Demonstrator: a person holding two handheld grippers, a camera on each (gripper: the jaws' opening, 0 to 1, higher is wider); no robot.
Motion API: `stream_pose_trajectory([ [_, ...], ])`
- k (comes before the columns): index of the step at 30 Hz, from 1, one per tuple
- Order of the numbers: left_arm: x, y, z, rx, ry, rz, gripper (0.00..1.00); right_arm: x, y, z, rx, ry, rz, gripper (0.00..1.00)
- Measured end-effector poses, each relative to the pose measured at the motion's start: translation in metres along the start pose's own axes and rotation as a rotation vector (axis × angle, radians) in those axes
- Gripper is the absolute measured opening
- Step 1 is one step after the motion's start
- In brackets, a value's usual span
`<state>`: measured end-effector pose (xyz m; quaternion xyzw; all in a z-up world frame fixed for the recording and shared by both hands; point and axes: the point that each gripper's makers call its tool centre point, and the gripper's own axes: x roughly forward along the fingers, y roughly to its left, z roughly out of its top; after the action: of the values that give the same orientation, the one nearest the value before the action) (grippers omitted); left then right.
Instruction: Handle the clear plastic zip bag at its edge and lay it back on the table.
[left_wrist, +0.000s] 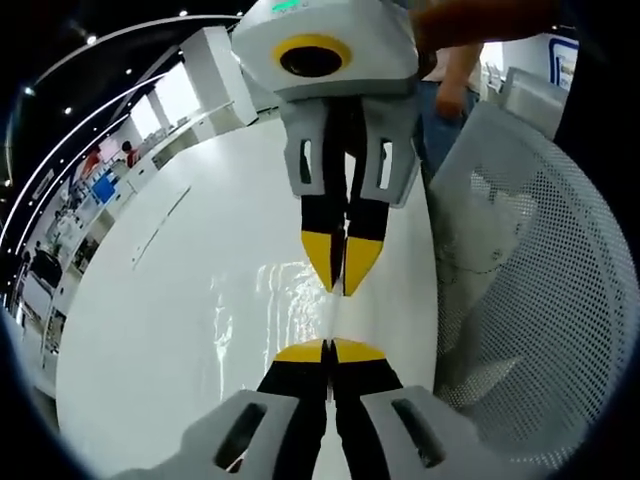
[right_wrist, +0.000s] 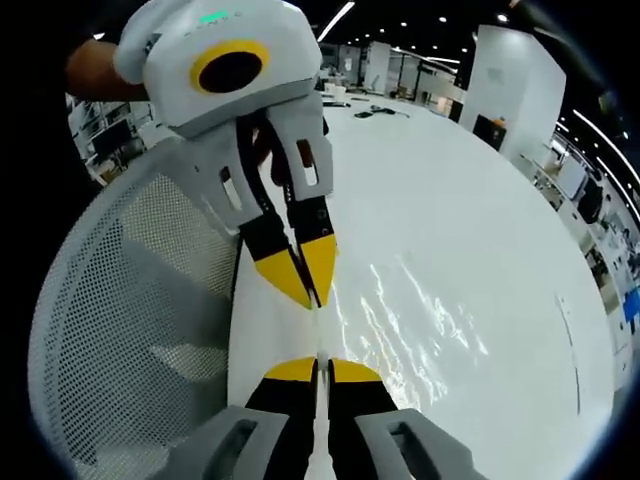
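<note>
Above worktop (left_wrist: 150, 300), my left tool (left_wrist: 330, 350) and right tool (right_wrist: 318, 368) pinch zip bag (left_wrist: 290, 300) edge, stretching it flat for laydown.

The left gripper view looks along its own closed jaws, close above the white table (left_wrist: 180, 300), facing the right gripper (left_wrist: 343, 272) head-on, with a white mesh chair (left_wrist: 540, 300) to its right. The right gripper view faces the opposite way, just as near, meeting the left gripper (right_wrist: 300, 275), the chair to its left. Both views share the clear plastic zip bag (left_wrist: 280, 300) stretched between them over the tabletop.
</note>
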<state>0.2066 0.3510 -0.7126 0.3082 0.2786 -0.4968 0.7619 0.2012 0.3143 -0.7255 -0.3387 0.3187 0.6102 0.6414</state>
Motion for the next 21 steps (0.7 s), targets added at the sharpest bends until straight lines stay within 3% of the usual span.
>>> stream_pose_trajectory([
  [21,-0.003,-0.001,-0.001,-0.01,-0.002,0.002,0.0,-0.01,-0.01,-0.037,0.05,0.046,-0.023,0.0],
])
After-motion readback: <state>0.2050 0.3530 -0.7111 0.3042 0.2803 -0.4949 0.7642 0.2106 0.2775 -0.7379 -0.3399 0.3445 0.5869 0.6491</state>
